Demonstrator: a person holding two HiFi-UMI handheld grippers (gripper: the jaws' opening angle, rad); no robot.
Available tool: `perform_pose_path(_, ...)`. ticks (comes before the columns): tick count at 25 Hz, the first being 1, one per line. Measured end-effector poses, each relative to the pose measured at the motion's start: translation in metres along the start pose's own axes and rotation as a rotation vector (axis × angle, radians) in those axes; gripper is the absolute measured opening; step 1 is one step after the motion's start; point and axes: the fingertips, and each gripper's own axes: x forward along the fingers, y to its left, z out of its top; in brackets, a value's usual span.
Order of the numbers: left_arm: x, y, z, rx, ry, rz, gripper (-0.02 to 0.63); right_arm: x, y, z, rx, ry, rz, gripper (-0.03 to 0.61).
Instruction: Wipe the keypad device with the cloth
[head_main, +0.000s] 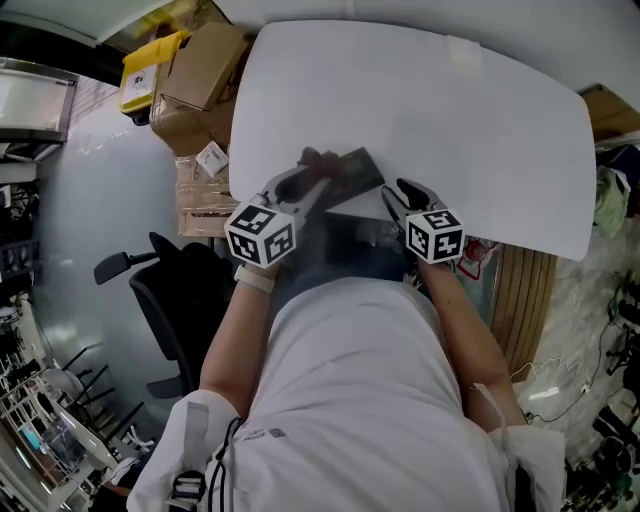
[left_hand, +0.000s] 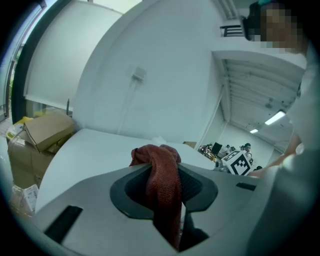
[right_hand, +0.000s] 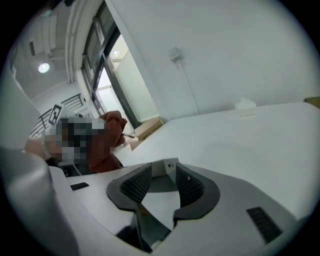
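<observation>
Head view: above the person, facing steeply down on the white table (head_main: 420, 110), with left gripper (head_main: 315, 172) and right gripper (head_main: 398, 190) mid-frame. Left gripper view and right gripper view: close behind own jaws, facing low across the table towards the wall. Shared: tabletop; the cloth (left_hand: 162, 192) shows in all three.

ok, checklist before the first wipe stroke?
1. Cloth in left claw: ok, clamped between the jaws.
2. Keypad device in right claw: ok, its grey end sits between the jaws.
3. Cloth against device: cannot tell, they are close together in the head view.
4. Keypad face turned towards cloth: cannot tell.
5. Device resting on table: cannot tell.
</observation>
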Motion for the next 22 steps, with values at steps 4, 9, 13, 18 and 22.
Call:
perform_pose_path(4,-0.046,-0.005,0.016,0.021,-0.130,0.023,0.109,-0.026,0.024,0.036,0.027,-0.194,0.055,0.115)
perform_pose_path(9,-0.106,-0.036,0.029,0.097,-0.237,0.023,0.109,-0.064,0.086,0.056,-0.074,-0.324,0.092,0.046)
perform_pose_path(13,-0.144,-0.056,0.023,0.132,-0.272,0.018,0.110,-0.091,0.131,0.057,-0.091,-0.380,0.088,0.044)
perform_pose_path(18,-0.177,-0.077,0.007,0.167,-0.292,0.016,0.110,-0.121,0.172,0.046,-0.151,-0.425,0.061,0.044)
perform_pose_path(22,-0.190,-0.089,-0.004,0.197,-0.285,0.007,0.109,-0.139,0.186,0.036,-0.173,-0.436,0.035,0.044)
